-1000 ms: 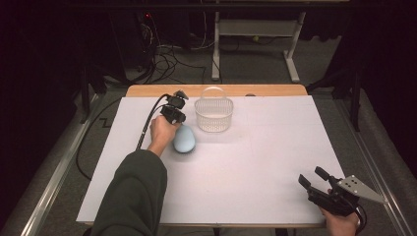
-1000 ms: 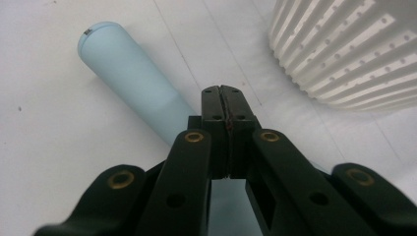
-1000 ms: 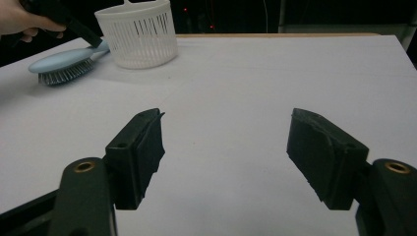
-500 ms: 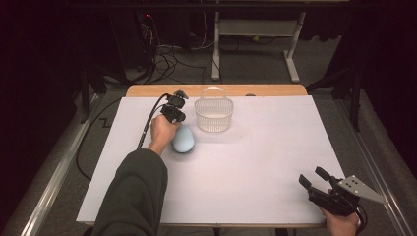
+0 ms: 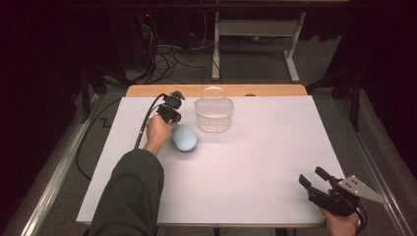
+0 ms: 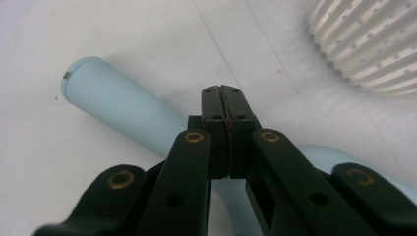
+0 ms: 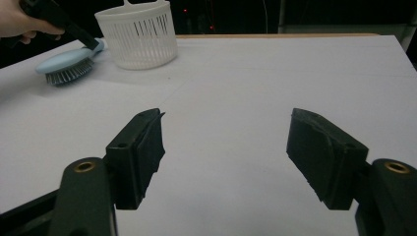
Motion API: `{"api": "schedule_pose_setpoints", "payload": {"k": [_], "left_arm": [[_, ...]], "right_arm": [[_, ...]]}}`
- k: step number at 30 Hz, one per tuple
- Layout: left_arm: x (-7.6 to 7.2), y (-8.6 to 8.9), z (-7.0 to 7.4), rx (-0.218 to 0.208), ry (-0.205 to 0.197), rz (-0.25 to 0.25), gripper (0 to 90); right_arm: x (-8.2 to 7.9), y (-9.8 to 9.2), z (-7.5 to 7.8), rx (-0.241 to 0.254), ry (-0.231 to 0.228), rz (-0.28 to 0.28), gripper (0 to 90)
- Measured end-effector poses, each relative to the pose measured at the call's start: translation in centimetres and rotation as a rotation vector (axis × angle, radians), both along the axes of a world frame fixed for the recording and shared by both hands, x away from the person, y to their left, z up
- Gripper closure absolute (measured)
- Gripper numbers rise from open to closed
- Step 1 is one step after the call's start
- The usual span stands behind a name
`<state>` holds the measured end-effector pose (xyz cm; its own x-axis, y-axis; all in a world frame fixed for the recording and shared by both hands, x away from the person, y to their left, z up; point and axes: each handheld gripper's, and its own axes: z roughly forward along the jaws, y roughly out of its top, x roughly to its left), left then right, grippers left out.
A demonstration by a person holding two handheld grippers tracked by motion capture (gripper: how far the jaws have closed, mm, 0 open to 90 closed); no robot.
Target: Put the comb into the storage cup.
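A light blue hairbrush [image 5: 184, 138] lies bristles down on the white table sheet [image 5: 255, 162], just left of a white slotted basket [image 5: 213, 114]. My left gripper [image 5: 172, 117] points down over the brush handle [image 6: 118, 105], jaws pressed together with nothing seen between them; the handle runs beneath the tips. From the right gripper view the same brush [image 7: 64, 66] and basket [image 7: 140, 34] sit at the far left, with the left gripper [image 7: 93, 44] touching the handle. My right gripper [image 5: 314, 179] rests near the front right corner, open and empty [image 7: 226, 147].
The table's wooden back edge [image 5: 265, 90] runs behind the basket. Beyond it are floor cables [image 5: 172, 54] and a white desk frame [image 5: 255, 29]. A metal rail [image 5: 54, 172] runs along the table's left side.
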<state>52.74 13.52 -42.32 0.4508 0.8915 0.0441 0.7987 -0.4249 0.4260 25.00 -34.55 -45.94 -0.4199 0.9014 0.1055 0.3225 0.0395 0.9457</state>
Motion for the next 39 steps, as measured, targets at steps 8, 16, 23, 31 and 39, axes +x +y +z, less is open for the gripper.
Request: {"api": "schedule_pose_setpoints", "payload": {"k": [8, 16, 23, 31, 39], "left_arm": [[-0.3, 0.9, 0.1, -0.009, 0.013, 0.013, 89.3], [-0.3, 1.3, 0.1, -0.004, 0.033, 0.018, 89.3], [-0.3, 1.5, 0.0, 0.021, 0.034, 0.017, 89.3], [-0.4, 2.0, -0.1, 0.026, 0.035, 0.024, 89.3], [-0.6, 2.8, -0.4, 0.042, 0.043, 0.034, 89.1]], "right_arm": [[-0.1, 0.0, 0.1, -0.005, -0.008, 0.001, 30.8], [-0.1, 0.0, 0.1, -0.004, -0.008, 0.002, 30.8], [-0.1, 0.0, 0.1, -0.003, -0.008, 0.000, 30.8], [-0.1, 0.0, 0.1, -0.003, -0.009, 0.003, 31.0], [-0.1, 0.0, 0.1, -0.001, -0.009, 0.004, 31.0]]}}
